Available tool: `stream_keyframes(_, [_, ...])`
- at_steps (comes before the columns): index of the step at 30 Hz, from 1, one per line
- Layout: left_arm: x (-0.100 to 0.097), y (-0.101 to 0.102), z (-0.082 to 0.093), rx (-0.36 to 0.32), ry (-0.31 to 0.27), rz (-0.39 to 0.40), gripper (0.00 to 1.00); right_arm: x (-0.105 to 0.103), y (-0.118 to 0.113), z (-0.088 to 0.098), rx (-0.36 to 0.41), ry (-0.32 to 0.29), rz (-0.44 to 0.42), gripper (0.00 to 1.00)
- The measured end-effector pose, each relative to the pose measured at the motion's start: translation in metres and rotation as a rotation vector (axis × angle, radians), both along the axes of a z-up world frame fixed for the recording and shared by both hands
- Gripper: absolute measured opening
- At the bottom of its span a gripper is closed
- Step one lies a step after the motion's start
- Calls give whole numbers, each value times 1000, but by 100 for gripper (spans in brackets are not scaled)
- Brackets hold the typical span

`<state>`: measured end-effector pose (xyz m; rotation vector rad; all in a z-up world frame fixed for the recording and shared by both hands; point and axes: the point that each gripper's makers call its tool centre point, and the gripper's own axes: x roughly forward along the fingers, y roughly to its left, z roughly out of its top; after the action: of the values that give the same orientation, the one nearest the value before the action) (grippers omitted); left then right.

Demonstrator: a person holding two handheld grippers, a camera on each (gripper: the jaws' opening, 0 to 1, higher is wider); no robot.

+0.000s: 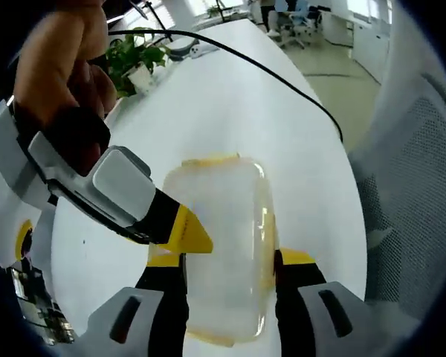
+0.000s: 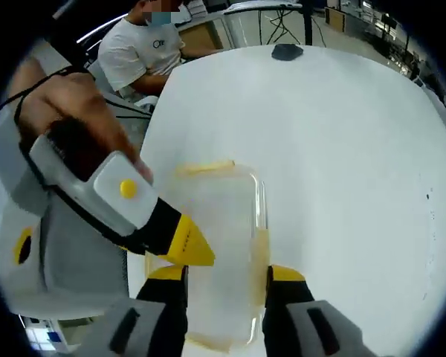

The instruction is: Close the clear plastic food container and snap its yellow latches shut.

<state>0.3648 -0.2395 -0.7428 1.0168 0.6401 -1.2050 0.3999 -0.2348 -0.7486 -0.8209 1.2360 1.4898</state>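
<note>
A long white tabletop [image 1: 230, 89] carries a potted plant [image 1: 134, 59] near its far edge and a black cable [image 1: 282, 78], with office chairs [image 1: 290, 22] beyond. The clear container [image 1: 219, 245] lies near the tabletop's near edge. The left gripper [image 1: 230, 279] and the right gripper [image 2: 219, 286] each stand apart, straddling it. Whether the jaws touch its walls is unclear; its yellow latches [image 1: 208, 160] are blurred.

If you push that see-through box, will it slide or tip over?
Probably slide. The clear container sits low and flat on the smooth white table, so tipping seems unlikely. It looks empty, so likely light. Both grippers straddle it, which should steady it.
</note>
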Motion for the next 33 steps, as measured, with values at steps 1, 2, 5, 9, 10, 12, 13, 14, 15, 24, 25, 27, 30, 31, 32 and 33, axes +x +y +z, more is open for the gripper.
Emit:
stream_keyframes(1, [0,1,1,0,-6,-1,43,0,-1,-1,-5,-3,-2,37])
stream_keyframes(2, [0,2,1,-20,-16,5,43,-1,2,1,-6,-7,3,38])
stream_keyframes(5, [1,2,5,-42,-81,29,40,0,4,1,-24,-24,10,38])
stream_keyframes(9, [-1,2,10,-62,-94,34,41,-1,8,2,-28,-25,17,38])
stream_keyframes(10, [-3,1,11,-55,-96,29,41,-1,8,3,-28,-29,20,38])
stream_keyframes(12, [-2,0,9,-51,-91,22,42,-1,9,5,-20,-38,29,38])
stream_keyframes(13, [-3,1,5,-60,-70,16,42,-1,11,5,-15,-44,34,39])
stream_keyframes(14, [-4,1,4,-67,-66,14,42,-1,10,6,-13,-49,37,39])
stream_keyframes(15, [-4,1,4,-71,-64,14,42,-1,11,6,-7,-57,42,39])
stream_keyframes(24, [-4,1,5,-97,-63,-6,44,-2,14,12,56,-119,79,39])
stream_keyframes(25, [-4,1,6,-106,-54,-14,44,-3,16,12,54,-123,74,39])
stream_keyframes(27, [-5,1,7,-118,-45,-32,42,-1,15,13,49,-135,43,39])
stream_keyframes(30, [-14,-2,12,-170,30,-63,38,-2,14,15,73,-159,12,39])
stream_keyframes(31, [-13,-3,17,-204,62,-35,38,-3,14,16,90,-172,20,39])
stream_keyframes(32, [-10,-2,20,-212,70,-25,40,-3,10,16,94,-187,36,38])
stream_keyframes(33, [-8,-3,23,-229,81,-22,42,-4,8,18,99,-199,43,38])
